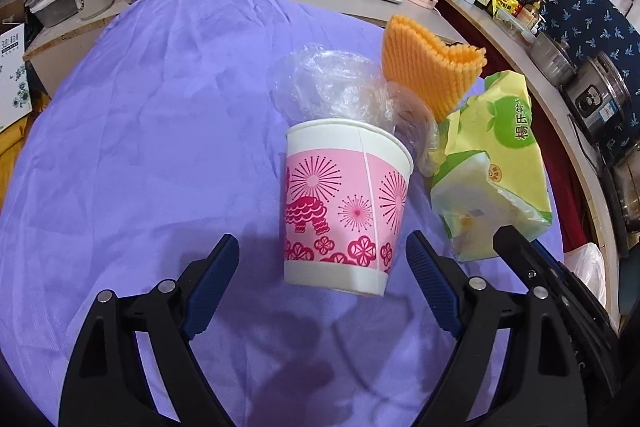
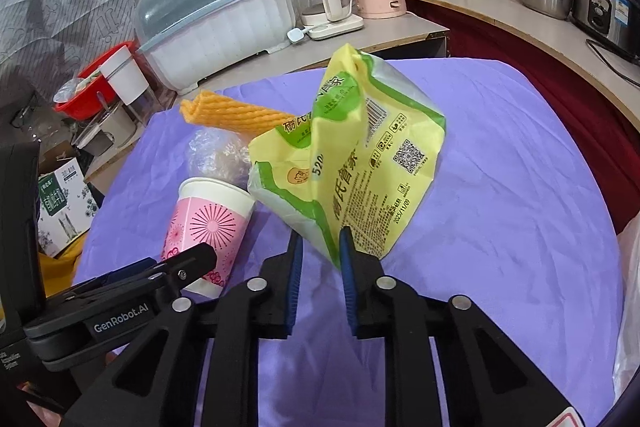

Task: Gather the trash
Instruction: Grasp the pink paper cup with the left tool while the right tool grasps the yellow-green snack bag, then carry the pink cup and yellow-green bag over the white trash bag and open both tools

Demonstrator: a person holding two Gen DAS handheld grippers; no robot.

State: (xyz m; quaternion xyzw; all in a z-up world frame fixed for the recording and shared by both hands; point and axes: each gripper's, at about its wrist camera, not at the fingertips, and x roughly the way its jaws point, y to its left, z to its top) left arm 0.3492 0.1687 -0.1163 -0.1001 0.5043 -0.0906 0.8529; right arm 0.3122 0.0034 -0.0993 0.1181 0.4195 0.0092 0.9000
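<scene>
On the purple-clothed surface [image 1: 140,147] lie four pieces of trash: one pink paper cup [image 1: 344,203], one clear crumpled bag [image 1: 328,87] just behind it, one orange ribbed cloth [image 1: 428,67] beyond, and one yellow-green wrapper [image 2: 360,163] to the cup's right. Left tongs [image 1: 322,267] stand wide open on either side of the cup's base, pads not touching it. Right tongs [image 2: 320,251] are nearly closed, pinching the wrapper's lower corner. Two kettles stand on the counter behind.
</scene>
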